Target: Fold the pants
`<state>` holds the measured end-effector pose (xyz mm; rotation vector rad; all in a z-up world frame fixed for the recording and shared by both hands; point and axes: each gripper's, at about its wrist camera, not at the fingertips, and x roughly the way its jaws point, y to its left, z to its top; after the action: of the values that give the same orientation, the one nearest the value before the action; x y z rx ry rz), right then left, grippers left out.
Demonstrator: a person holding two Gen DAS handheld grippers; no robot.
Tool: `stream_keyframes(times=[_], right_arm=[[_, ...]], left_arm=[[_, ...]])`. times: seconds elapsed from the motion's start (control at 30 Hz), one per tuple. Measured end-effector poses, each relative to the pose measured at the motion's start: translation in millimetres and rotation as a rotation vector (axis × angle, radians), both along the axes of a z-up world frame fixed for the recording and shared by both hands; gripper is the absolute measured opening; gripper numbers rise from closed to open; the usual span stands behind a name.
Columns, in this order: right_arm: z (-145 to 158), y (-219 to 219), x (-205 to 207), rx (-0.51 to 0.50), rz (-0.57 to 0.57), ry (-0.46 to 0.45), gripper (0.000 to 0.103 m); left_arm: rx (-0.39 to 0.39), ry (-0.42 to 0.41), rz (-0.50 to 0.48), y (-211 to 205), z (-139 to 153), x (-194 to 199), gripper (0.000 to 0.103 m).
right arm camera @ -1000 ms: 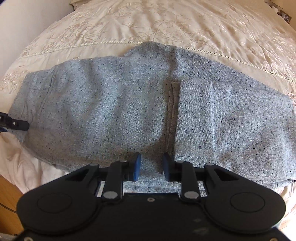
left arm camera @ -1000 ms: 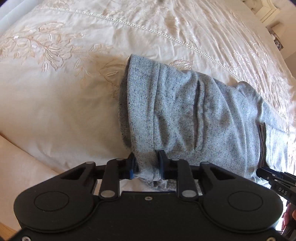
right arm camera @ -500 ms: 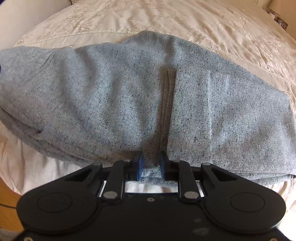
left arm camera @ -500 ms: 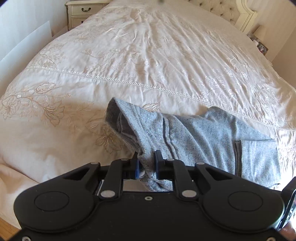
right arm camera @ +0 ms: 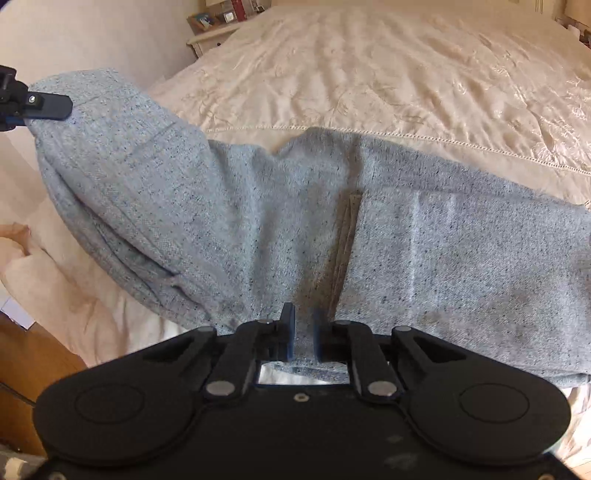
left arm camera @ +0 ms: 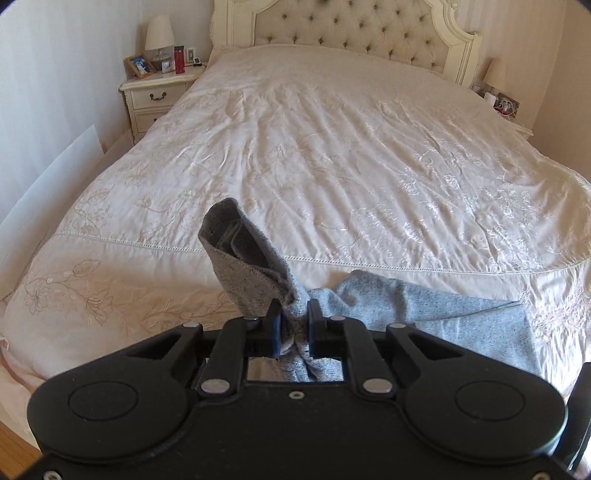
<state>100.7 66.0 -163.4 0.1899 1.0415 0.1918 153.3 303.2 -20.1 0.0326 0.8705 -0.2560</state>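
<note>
Grey flecked pants (right arm camera: 424, 251) lie folded lengthwise across the foot of the cream bed. My left gripper (left arm camera: 293, 325) is shut on the left end of the pants (left arm camera: 243, 269) and holds it lifted off the bed, so the cloth bunches and a flap stands up. The left gripper also shows in the right wrist view (right arm camera: 37, 107) at the far left, with the raised end hanging from it. My right gripper (right arm camera: 303, 338) is shut on the near edge of the pants at mid-length, by a vertical seam. The right part lies flat.
The cream embroidered bedspread (left arm camera: 332, 147) stretches away to a tufted headboard (left arm camera: 343, 33). A nightstand (left arm camera: 155, 96) with a lamp and frames stands at the back left, another at the back right (left arm camera: 506, 107). Wooden floor (right arm camera: 33, 373) shows below the bed's left edge.
My left gripper has lifted its end of the pants high off the bed and its view has tilted up. My right gripper has closed on the near edge.
</note>
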Motion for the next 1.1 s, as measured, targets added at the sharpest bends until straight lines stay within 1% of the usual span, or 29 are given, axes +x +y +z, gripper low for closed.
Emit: stream_keyframes(times=[0.07,0.13,0.23,0.3,0.4,0.43,0.5,0.53,0.6,0.67,0.77,0.83,0.93,1.0,1.07,1.1], right_arm=[[7,-24,-2,0.033,-0.023,-0.003,0.013],[10,-52,-5,0.048,-0.047,0.002,0.014],[7,-94,-10,0.035,-0.090,0.013,0.014],[3,-121,-13,0.036,-0.123,0.031,0.014],[-11,-164,-19,0.019,-0.155,0.084,0.015],[-15,-175,-20,0.012,-0.164,0.102,0.016],[-21,-194,-21,0.005,-0.189,0.129,0.018],[-22,-204,-22,0.002,-0.203,0.142,0.019],[-22,-218,-19,0.010,-0.219,0.144,0.022],[-16,-229,-13,0.034,-0.239,0.114,0.025],[-5,-239,5,0.123,-0.245,0.043,0.033],[-5,-237,26,0.172,-0.208,0.033,0.035],[-13,-229,57,0.223,-0.138,0.054,0.036],[-23,-222,77,0.240,-0.104,0.086,0.036],[-35,-215,93,0.223,-0.081,0.135,0.037],[-46,-211,103,0.207,-0.063,0.181,0.040]], left_arm=[[0.003,-0.028,-0.029,-34,12,-7,0.016],[-0.011,-0.039,-0.071,-71,16,-11,0.015],[-0.036,-0.033,-0.148,-132,8,-19,0.015],[-0.065,0.004,-0.201,-169,-8,-23,0.015],[-0.101,0.130,-0.262,-219,-48,-25,0.016],[-0.101,0.168,-0.280,-232,-60,-28,0.019],[-0.064,0.197,-0.296,-247,-72,-35,0.019],[-0.048,0.200,-0.303,-250,-74,-40,0.019],[-0.026,0.192,-0.293,-244,-74,-47,0.021],[0.014,0.201,-0.259,-229,-76,-53,0.024],[0.084,0.248,-0.159,-199,-87,-47,0.024],[0.123,0.287,-0.078,-176,-95,-42,0.024],[0.146,0.331,0.039,-145,-96,-29,0.024],[0.155,0.360,0.105,-127,-97,-23,0.024],[0.166,0.373,0.155,-114,-96,-22,0.024],[0.170,0.376,0.172,-109,-95,-22,0.024]])
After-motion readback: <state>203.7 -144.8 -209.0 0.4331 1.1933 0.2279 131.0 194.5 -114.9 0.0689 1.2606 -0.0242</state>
